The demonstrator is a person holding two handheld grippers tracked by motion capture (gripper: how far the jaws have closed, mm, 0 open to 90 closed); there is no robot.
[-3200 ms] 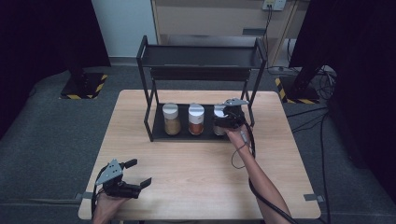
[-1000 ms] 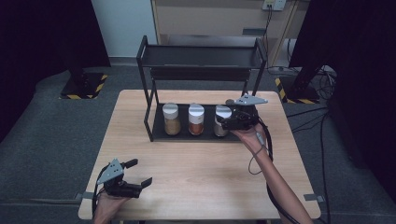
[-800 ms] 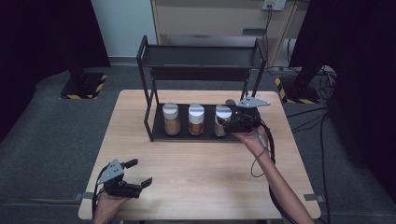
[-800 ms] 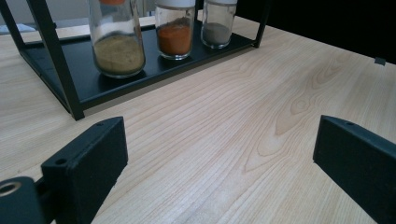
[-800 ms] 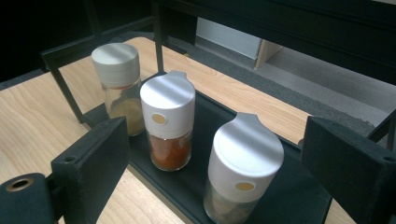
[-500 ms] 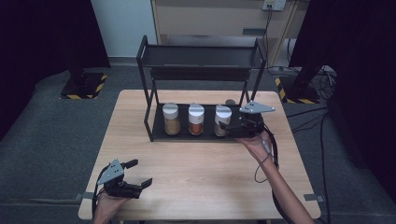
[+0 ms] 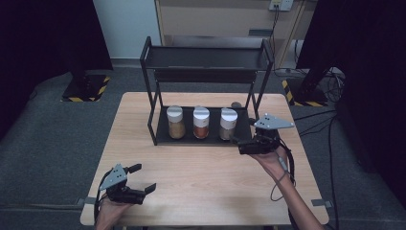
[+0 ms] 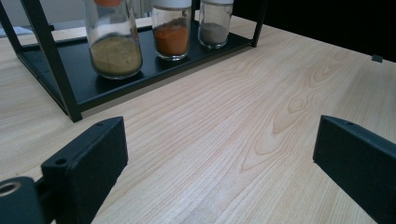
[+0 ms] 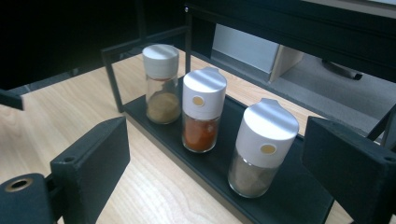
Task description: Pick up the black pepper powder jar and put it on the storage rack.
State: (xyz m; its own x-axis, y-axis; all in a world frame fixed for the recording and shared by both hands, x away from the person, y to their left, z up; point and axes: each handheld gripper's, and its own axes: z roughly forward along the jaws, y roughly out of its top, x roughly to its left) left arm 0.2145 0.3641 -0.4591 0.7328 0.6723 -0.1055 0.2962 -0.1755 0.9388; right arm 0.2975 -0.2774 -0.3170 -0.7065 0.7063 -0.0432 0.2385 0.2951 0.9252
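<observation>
Here the right gripper (image 7: pixel 242 145) sits at the front right corner of the black rack (image 7: pixel 206 51), its jaws spread wide with nothing between them. Just beside it, on the rack's bottom shelf (image 7: pixel 208 138), stands the grey spice jar (image 7: pixel 228 124), rightmost of 3 white-capped jars; the orange spice jar (image 7: pixel 201 122) is in the middle and the tan spice jar (image 7: pixel 175 122) on the left. The left gripper (image 7: pixel 142 178) rests near the wooden table (image 7: pixel 201 177)'s front left edge, jaws wide apart and empty.

A light wooden worktop (image 7: pixel 201 177) stands on grey carpet floor (image 7: pixel 57 129); behind it a beige cabinet (image 7: pixel 225 19) at the wall; black-yellow hazard tape (image 7: pixel 86 91) lies left; cables (image 7: pixel 330 81) right.
</observation>
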